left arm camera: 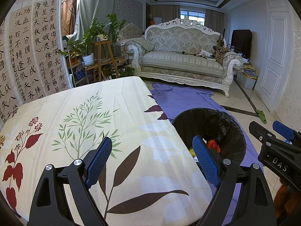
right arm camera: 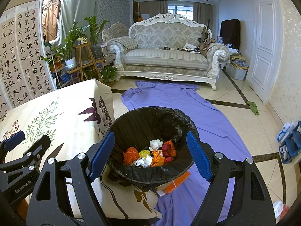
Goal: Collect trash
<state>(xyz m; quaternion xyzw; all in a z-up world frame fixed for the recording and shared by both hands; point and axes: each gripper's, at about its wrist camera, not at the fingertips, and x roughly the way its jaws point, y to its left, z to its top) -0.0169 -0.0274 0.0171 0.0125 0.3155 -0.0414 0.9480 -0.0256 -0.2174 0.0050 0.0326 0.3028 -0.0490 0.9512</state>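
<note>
A round bin lined with a black bag (right arm camera: pixel 150 120) stands on the floor beside the table; its rim (left arm camera: pixel 235 130) shows in the left wrist view too. Inside lies crumpled trash (right arm camera: pixel 150 154): orange, yellow, red and white pieces. My right gripper (right arm camera: pixel 150 152) hovers above the bin's mouth, open, nothing between its blue pads (right arm camera: pixel 101 156). My left gripper (left arm camera: pixel 152 158) stands open over the flowered tablecloth (left arm camera: pixel 84 116) near the table's right edge, with nothing between its pads. Each gripper appears at the edge of the other's view.
A purple sheet (right arm camera: pixel 216 116) lies on the tiled floor towards an ornate white sofa (right arm camera: pixel 165 56). An orange box (right arm camera: pixel 176 182) lies under the bin. Potted plants on wooden stands (right arm camera: pixel 82 56) and a calligraphy screen (left arm camera: pixel 28 56) are at the left. A white door (right arm camera: pixel 263 43) is at the right.
</note>
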